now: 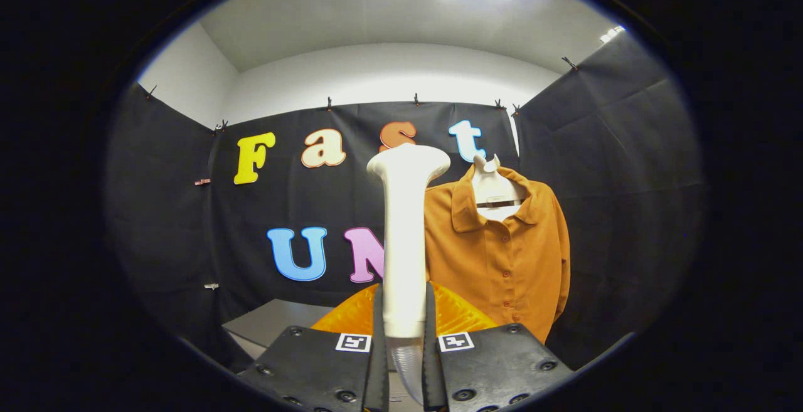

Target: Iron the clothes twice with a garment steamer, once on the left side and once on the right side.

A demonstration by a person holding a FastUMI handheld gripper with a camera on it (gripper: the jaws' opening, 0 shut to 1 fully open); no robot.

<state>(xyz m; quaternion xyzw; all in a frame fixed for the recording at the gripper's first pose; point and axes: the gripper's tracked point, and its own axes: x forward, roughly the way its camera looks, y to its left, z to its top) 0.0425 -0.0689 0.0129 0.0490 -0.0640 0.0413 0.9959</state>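
Note:
My gripper [403, 318] is shut on the white garment steamer [404, 236], which stands upright between the fingers with its wide head at the top. Both fingers press on its handle. Beyond the fingers and slightly to the right hangs an orange button-up shirt [502, 255] on a white hanger [495, 189] against the black cloth wall. The steamer's head is left of the shirt's collar and apart from the fabric. The steamer's handle hides the shirt's left edge.
An orange translucent object [351, 318] lies just behind the fingers, low down. A grey tabletop [270, 324] shows to the left of it. Black cloth walls close the booth on three sides.

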